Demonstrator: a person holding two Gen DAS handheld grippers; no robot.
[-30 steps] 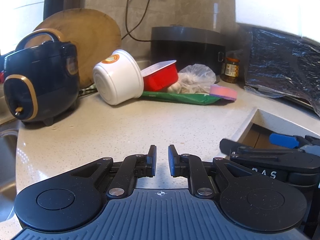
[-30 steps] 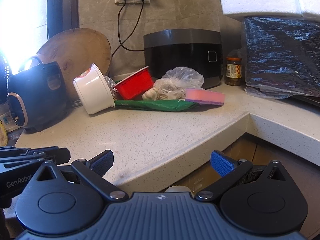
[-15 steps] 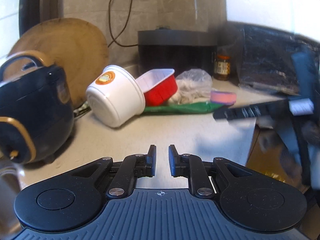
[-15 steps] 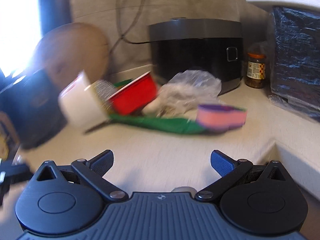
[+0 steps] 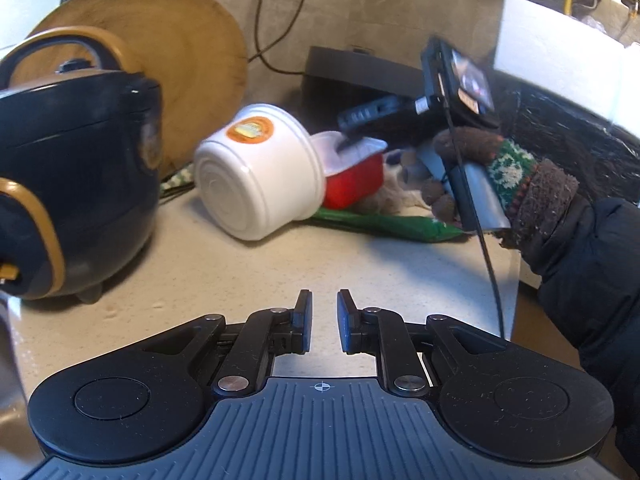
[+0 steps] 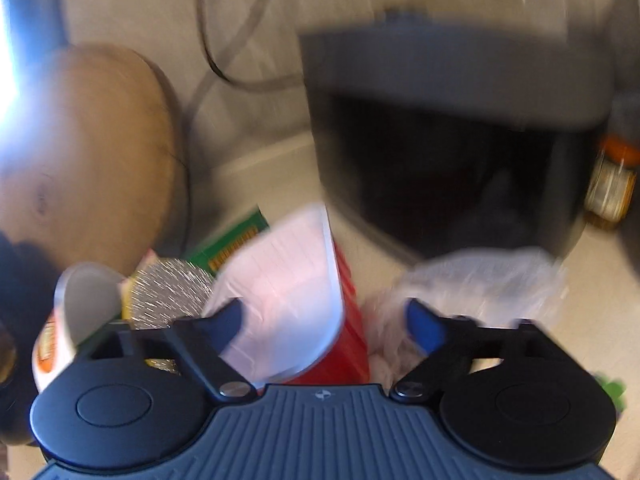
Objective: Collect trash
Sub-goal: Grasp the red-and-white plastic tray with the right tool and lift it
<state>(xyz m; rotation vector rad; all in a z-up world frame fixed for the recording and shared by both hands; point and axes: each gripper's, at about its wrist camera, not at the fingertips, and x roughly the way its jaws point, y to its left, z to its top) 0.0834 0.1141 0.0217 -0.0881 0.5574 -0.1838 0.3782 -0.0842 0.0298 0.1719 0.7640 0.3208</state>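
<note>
- Since the earlier frames, the right gripper (image 6: pixel 324 320) has swung in from the counter's edge to the pile of trash, and its jaws have just been closing from their widest; the left gripper (image 5: pixel 323 320) has edged nearer the pile, and its narrow gap looks the same.
- From the left in the left wrist view: one dark blue rice cooker (image 5: pixel 76 184) with gold trim, one round wooden board (image 5: pixel 160 52) leaning on the wall behind it, one white bowl (image 5: pixel 260 172) lying on its side with an orange label on its wall, one red tub (image 5: pixel 352 184) with a white lining, one green packet (image 5: pixel 384 224) flat under them, and one black appliance (image 5: pixel 360 76) at the back.
- One clear plastic bag (image 6: pixel 480 280) lies right of the red tub, and one jar (image 6: pixel 610 188) with an orange lid stands far right.
- Left gripper: fingers nearly together with a slim gap, nothing between them, above the bare counter (image 5: pixel 240 272).
- Right gripper: its blue pads (image 6: pixel 420 324) stand apart astride the red tub's white rim; blur hides whether they touch it.
- One gloved hand (image 5: pixel 512 176), in a knitted brown glove with a green and white band, holds the right gripper.
</note>
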